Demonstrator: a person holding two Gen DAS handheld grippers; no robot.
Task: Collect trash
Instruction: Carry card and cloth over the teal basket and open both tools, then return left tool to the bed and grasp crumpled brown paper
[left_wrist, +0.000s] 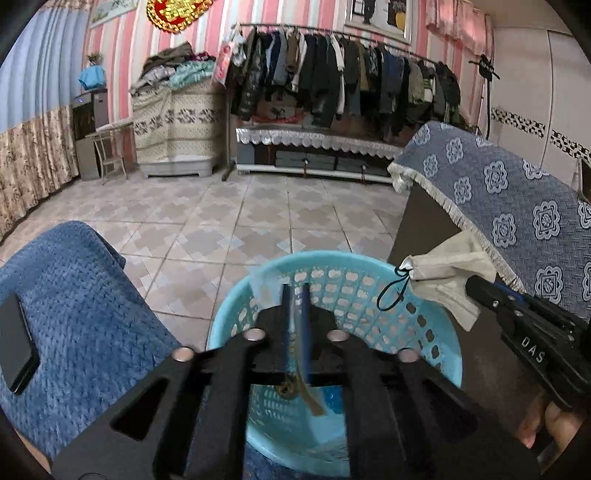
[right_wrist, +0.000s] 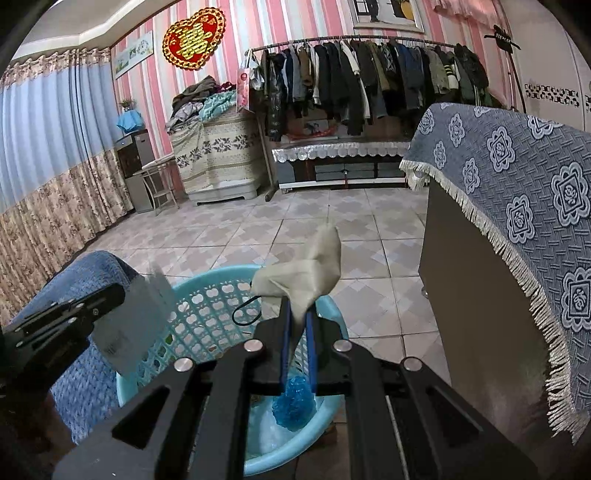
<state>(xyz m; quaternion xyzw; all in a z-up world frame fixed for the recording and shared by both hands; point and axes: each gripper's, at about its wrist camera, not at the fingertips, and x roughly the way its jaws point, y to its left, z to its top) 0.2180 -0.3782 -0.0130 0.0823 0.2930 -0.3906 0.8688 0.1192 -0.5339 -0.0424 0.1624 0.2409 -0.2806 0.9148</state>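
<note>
The blue textured cover (left_wrist: 74, 314) occupies the left side of the left wrist view, draped over a piece of furniture; a dark flat object (left_wrist: 14, 343) lies on it near the edge of the frame.

The left gripper (left_wrist: 295, 295) is positioned above the light blue perforated basket (left_wrist: 369, 295). Its jaws are clamped together on a thin translucent sheet (right_wrist: 133, 325). In the right wrist view this sheet hangs from the left gripper (right_wrist: 122, 291) over the basket's left rim (right_wrist: 207, 280).

The basket stands on the tiled floor (left_wrist: 221, 221) between the blue cover and a dark cabinet side (right_wrist: 480, 314). Inside the basket, a crumpled blue plastic item (right_wrist: 295, 402) lies on the bottom, and a brownish scrap (left_wrist: 303, 391) is visible below the left jaws.

The right gripper (right_wrist: 295, 314) is above the right portion of the basket. Its jaws are clamped on a beige fabric pouch (right_wrist: 310, 273) with a black drawstring loop (right_wrist: 245, 314) hanging from it. In the left wrist view the pouch (left_wrist: 447, 277) is held above the basket's right rim, with the loop (left_wrist: 391, 295) dangling over the perforated wall.

A blue patterned cloth (right_wrist: 535, 184) with a white fringe covers the cabinet top at the right.
</note>
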